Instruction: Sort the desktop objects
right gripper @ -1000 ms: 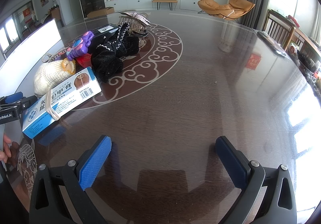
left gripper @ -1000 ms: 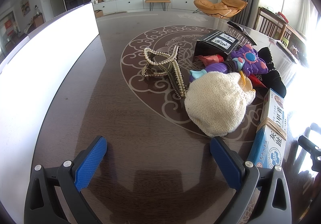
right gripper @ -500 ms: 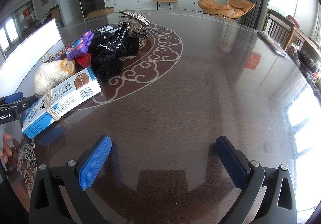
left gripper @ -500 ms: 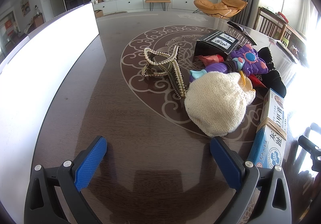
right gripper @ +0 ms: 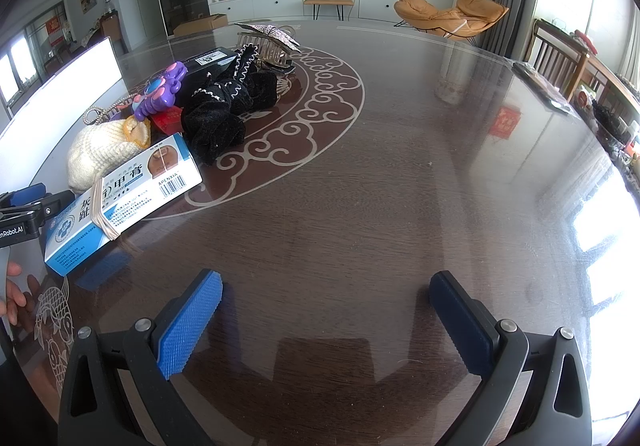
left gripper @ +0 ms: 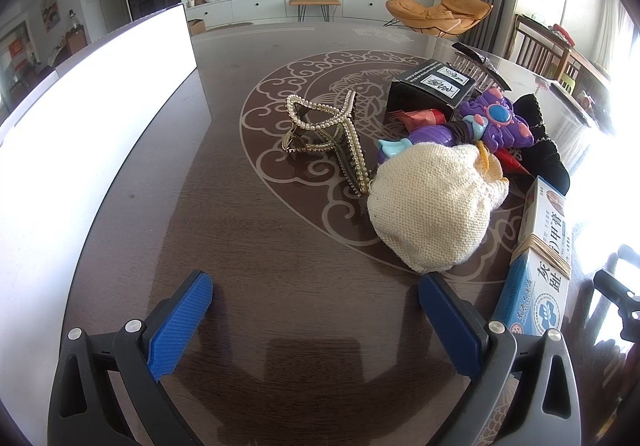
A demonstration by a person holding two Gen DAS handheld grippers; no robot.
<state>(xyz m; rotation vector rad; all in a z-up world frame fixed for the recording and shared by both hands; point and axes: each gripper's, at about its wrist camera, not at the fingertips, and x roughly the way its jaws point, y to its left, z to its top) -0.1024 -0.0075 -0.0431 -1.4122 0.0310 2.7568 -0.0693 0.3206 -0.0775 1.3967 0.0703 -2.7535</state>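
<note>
The cream knitted pouch (left gripper: 434, 206) lay at one o'clock just ahead of the left gripper (left gripper: 316, 300), jaws spread wide and empty, while the right gripper (right gripper: 326, 310), equally spread, faced bare table (right gripper: 400, 166).

Daylight from right-side windows (right gripper: 608, 230), blown out to white. Glossy counter (right gripper: 400, 186) carries glare streaks and reflections. White panel (left gripper: 80, 126) overexposed. Soft shadows below jaws. Strong fisheye bending, dark vignette at corners. Focus sharp centrally.
</note>
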